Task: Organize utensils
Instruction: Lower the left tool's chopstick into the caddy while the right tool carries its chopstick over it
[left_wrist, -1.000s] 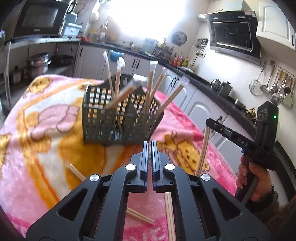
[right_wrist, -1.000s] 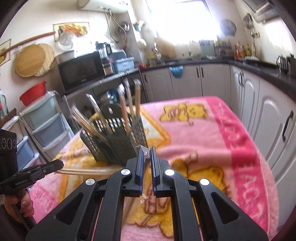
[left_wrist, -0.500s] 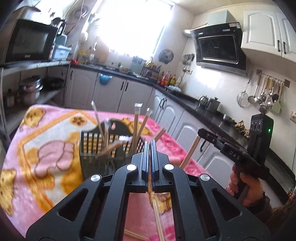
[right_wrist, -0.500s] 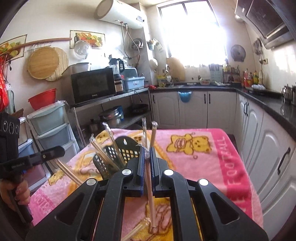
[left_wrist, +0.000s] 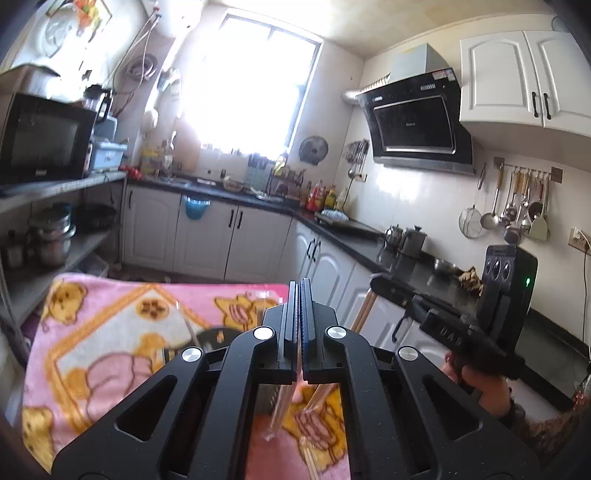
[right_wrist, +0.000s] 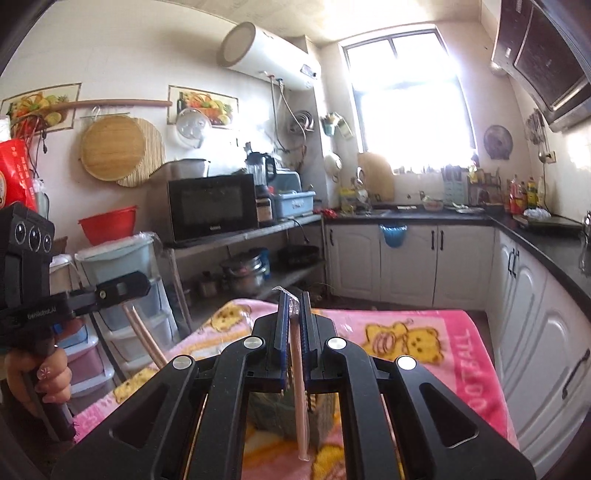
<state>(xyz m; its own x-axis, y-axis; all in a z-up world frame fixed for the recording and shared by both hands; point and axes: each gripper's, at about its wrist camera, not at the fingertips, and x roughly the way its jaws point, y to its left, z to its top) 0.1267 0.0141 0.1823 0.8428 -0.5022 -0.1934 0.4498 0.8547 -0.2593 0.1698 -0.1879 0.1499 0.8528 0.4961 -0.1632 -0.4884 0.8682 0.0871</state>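
Above the pink-blanketed tabletop, each hand-held gripper, left and right, clamped wrapped chopsticks near the utensil basket.

Pink blanket — yellow bears, orange bands; black claw; white cabinets.

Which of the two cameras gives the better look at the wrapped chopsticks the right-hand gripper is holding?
The right wrist view. The wrapped chopsticks run in full between the right gripper and hang below it. In the left wrist view they appear only as a short slanted length under that gripper's tip.
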